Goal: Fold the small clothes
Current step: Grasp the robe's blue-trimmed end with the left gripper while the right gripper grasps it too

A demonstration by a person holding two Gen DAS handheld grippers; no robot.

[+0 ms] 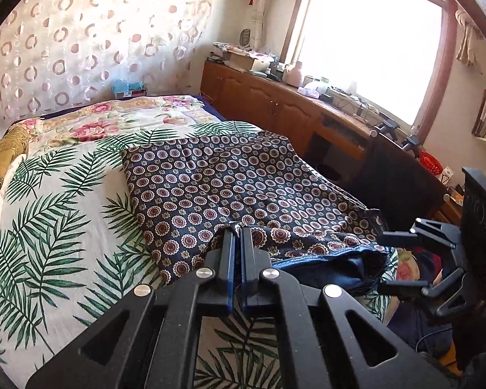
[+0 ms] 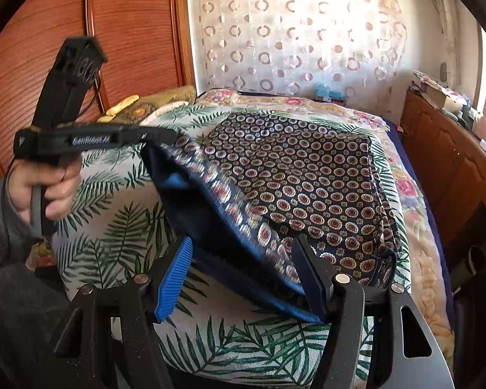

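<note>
A small dark navy garment (image 1: 230, 178) with red and cream round medallions lies on the palm-leaf bedspread (image 1: 55, 214); it also shows in the right wrist view (image 2: 307, 175). My left gripper (image 1: 237, 230) is shut on the garment's near edge and lifts it, showing the plain blue lining (image 2: 178, 188). In the right wrist view the left gripper (image 2: 165, 134) pinches that corner at the left. My right gripper (image 2: 243, 256) is open, its jaws either side of the garment's near hem. It shows at the right of the left wrist view (image 1: 380, 259).
A wooden cabinet (image 1: 275, 103) with clutter on top runs along the bed's right side under a bright window (image 1: 366, 42). A floral quilt (image 1: 120, 116) lies at the bed's far end. A wooden headboard (image 2: 48, 48) and pillows (image 2: 139, 103) are at the left.
</note>
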